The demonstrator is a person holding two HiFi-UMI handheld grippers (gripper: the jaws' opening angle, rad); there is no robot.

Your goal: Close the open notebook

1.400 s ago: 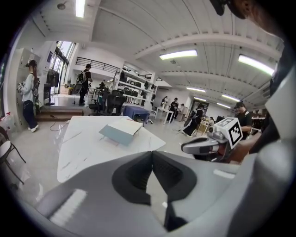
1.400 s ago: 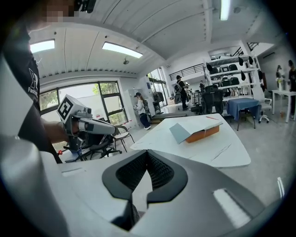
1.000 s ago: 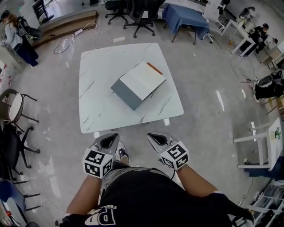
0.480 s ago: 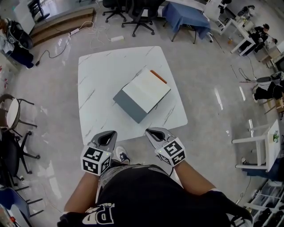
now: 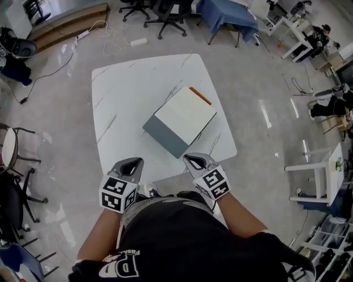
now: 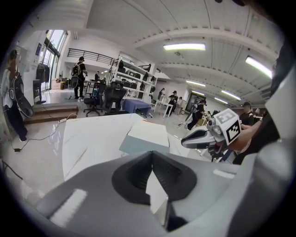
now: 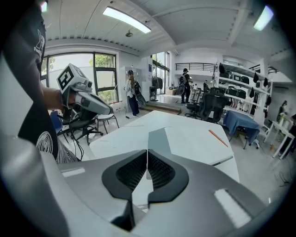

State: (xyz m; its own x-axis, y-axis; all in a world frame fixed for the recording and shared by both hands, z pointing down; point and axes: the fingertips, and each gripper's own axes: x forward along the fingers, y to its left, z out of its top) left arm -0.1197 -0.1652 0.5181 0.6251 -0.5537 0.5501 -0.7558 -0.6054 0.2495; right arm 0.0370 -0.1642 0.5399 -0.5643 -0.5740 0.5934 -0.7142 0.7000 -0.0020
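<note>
The notebook (image 5: 186, 114) lies open on the white marble table (image 5: 121, 99), its grey cover (image 5: 164, 135) turned toward me and its white pages up. An orange pen (image 5: 200, 95) rests at the pages' far edge. My left gripper (image 5: 128, 165) hovers shut and empty over the table's near edge, left of the notebook. My right gripper (image 5: 197, 160) is also shut and empty, just short of the notebook's near corner. The left gripper view shows the notebook (image 6: 148, 135) ahead and the right gripper (image 6: 200, 138) beside it. In the right gripper view the notebook (image 7: 185, 139) and pen (image 7: 217, 137) lie ahead.
Black chairs (image 5: 14, 165) stand at the left. Office chairs (image 5: 165, 16) and a blue-draped table (image 5: 226, 16) stand behind the marble table. A white side table (image 5: 322, 176) is at the right. Cables (image 5: 83, 38) trail across the floor, and people stand in the background.
Both grippers have moved forward together, from over the floor to the table's near edge. The notebook now sits closer to them and still lies open.
</note>
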